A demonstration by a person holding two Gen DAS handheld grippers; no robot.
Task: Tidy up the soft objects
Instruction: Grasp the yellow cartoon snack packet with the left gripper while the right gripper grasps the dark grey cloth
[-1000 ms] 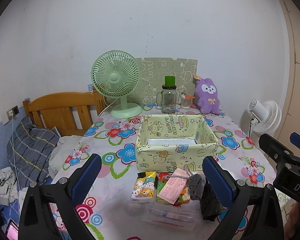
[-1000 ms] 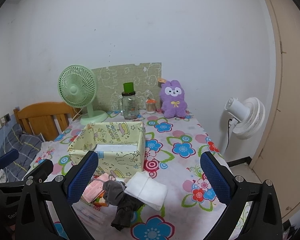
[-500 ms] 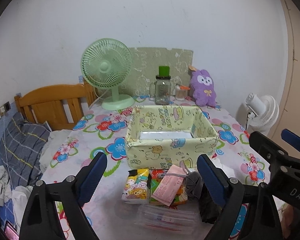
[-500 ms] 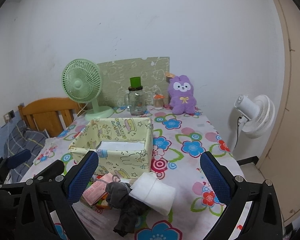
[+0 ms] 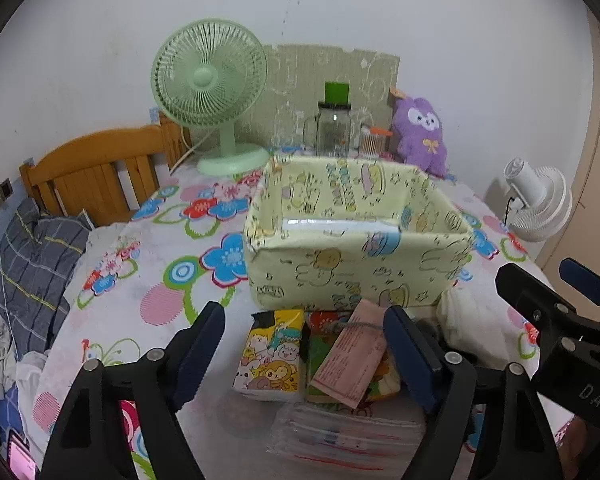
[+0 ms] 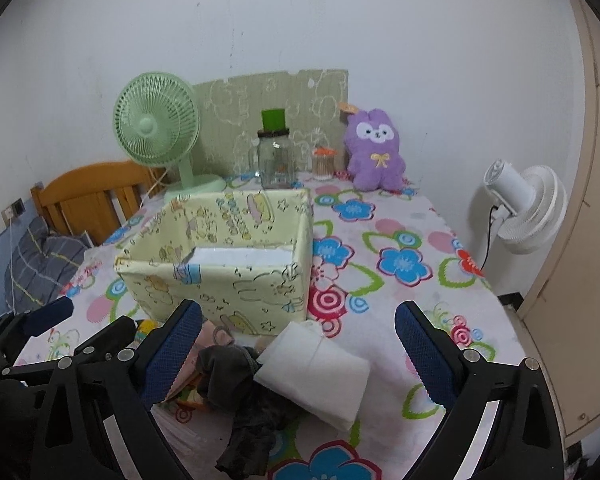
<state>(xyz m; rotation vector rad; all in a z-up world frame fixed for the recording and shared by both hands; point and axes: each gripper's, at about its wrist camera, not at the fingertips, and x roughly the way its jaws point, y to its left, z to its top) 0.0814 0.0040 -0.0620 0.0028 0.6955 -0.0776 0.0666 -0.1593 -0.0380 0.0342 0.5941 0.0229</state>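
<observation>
We see the left tool closing, nothing yet pinched, over the cartoon tissue pack before the yellow fabric box on the worktop. Light and squashy, it suits a mid-body grip. The right tool gapes above the folded white cloth.

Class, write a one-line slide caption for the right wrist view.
Open right gripper above folded white cloth and dark sock, before a yellow fabric box.

In front of the yellow fabric box, a folded white cloth lies beside a dark grey garment, between the right gripper's closing jaws.
</observation>
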